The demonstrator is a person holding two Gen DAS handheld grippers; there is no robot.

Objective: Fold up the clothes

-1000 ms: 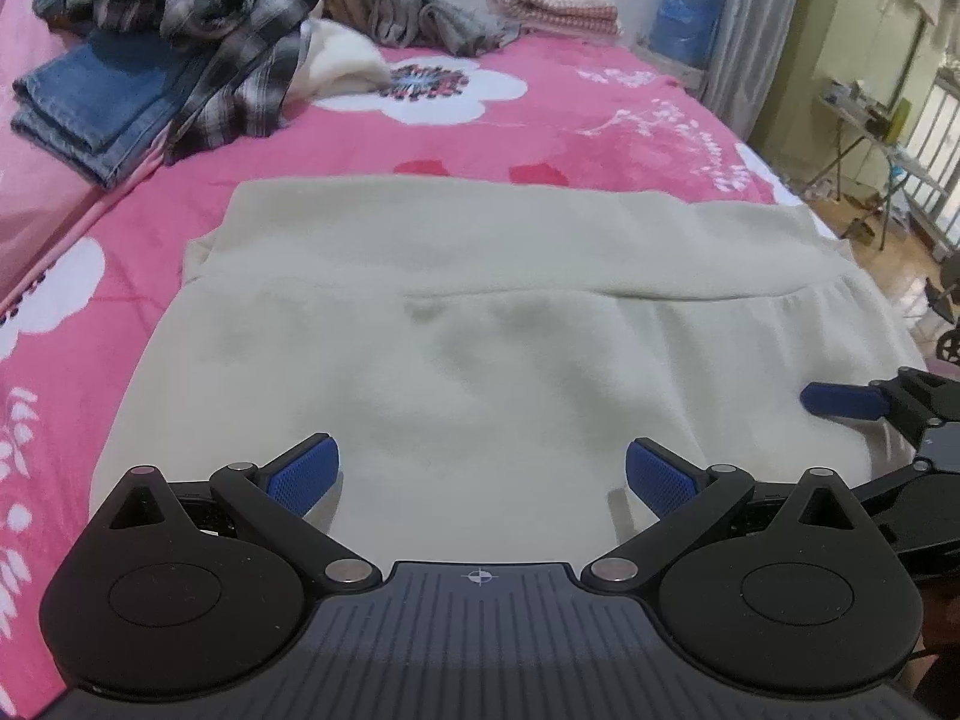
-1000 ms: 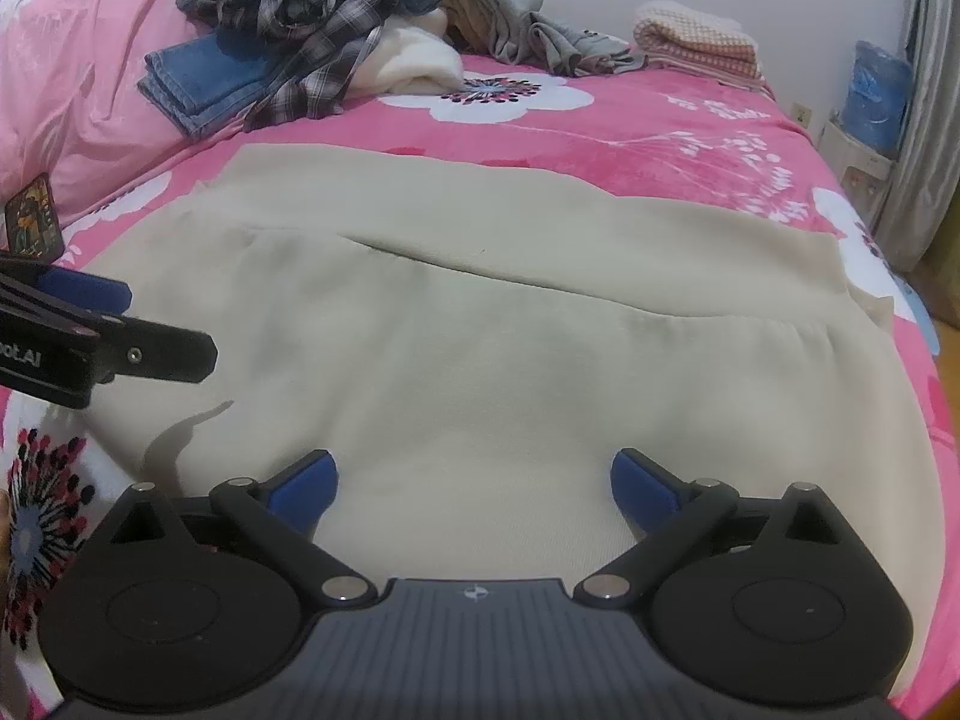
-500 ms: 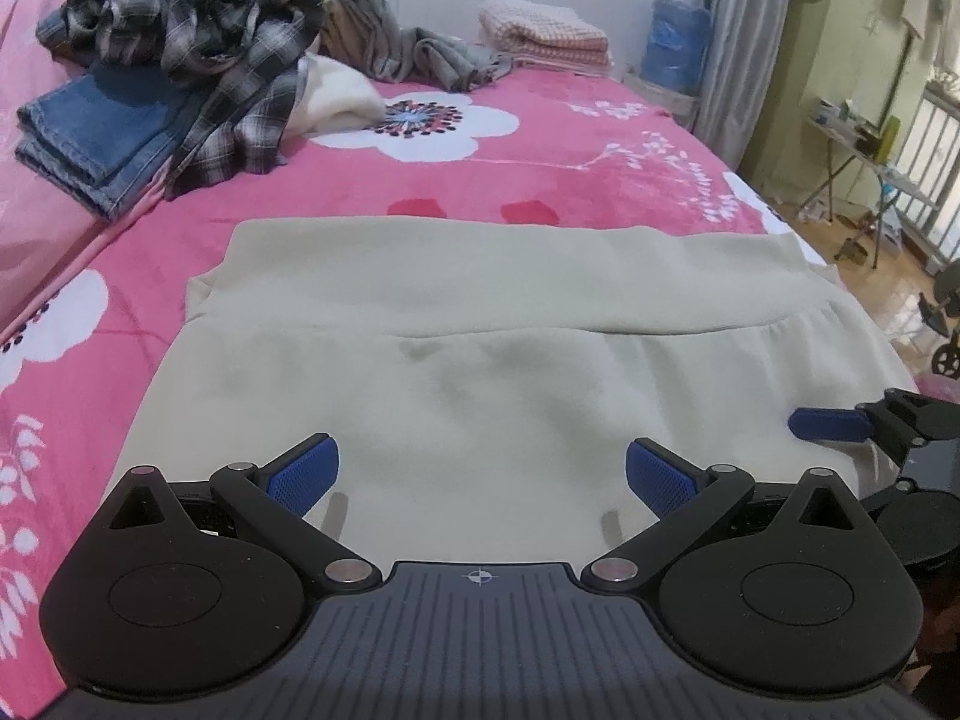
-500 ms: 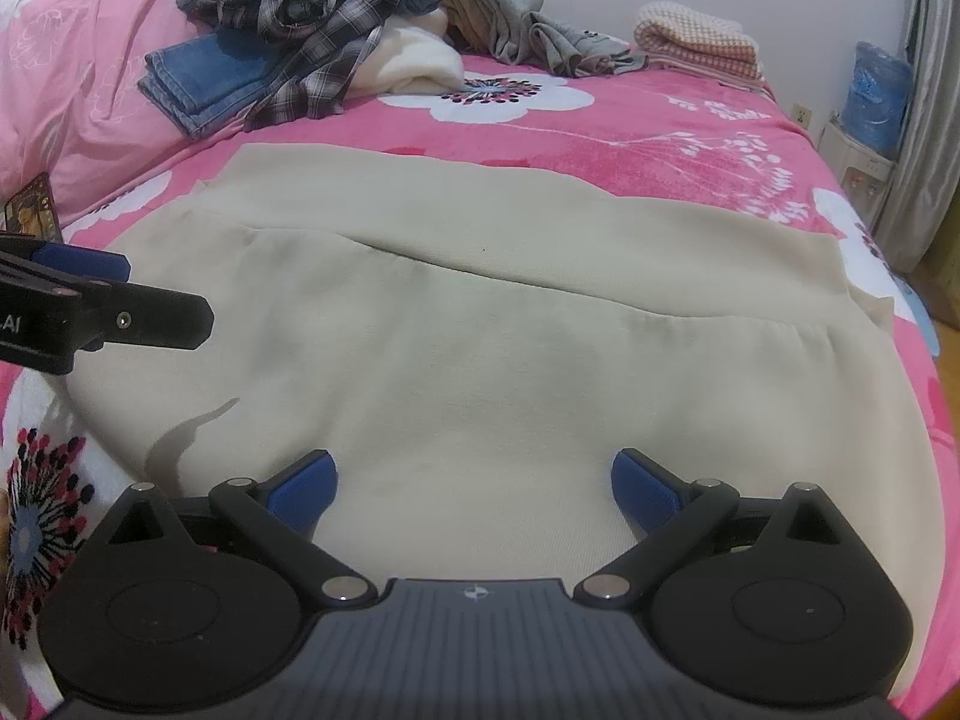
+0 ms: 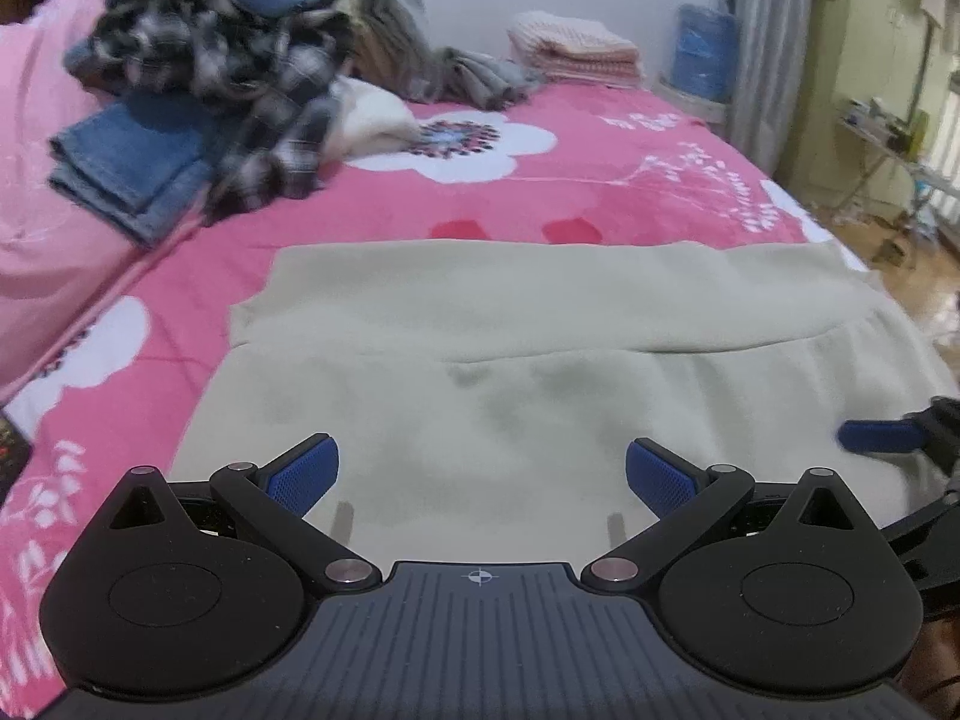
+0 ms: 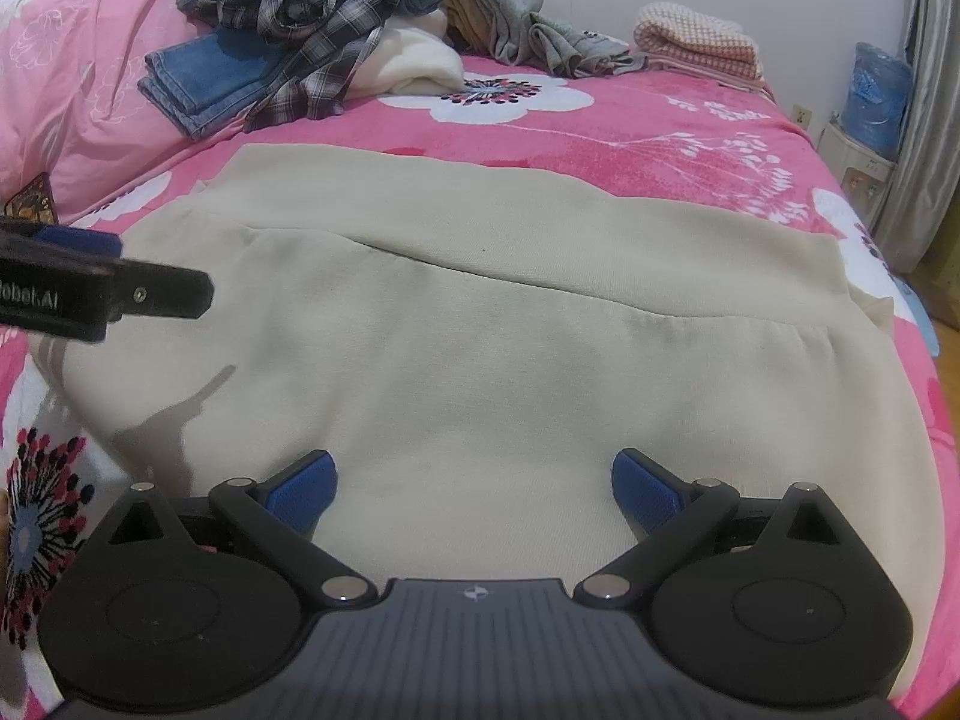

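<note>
Beige garment (image 6: 480,360) flat on bed (image 6: 660,120), 1 fold laid across its far side; more folds left. Left tongs (image 5: 480,474) and right tongs (image 6: 474,480) spread apart, empty, above its near edge.

free: pink bedspread (image 6: 660,138) beyond garment | blocked: clothes pile (image 6: 300,42) far-left

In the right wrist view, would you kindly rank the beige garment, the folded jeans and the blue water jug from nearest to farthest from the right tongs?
1. Beige garment: directly under and ahead of the right tongs.
2. Folded jeans: far left, on the bed.
3. Blue water jug: far right, beyond the bed.
</note>
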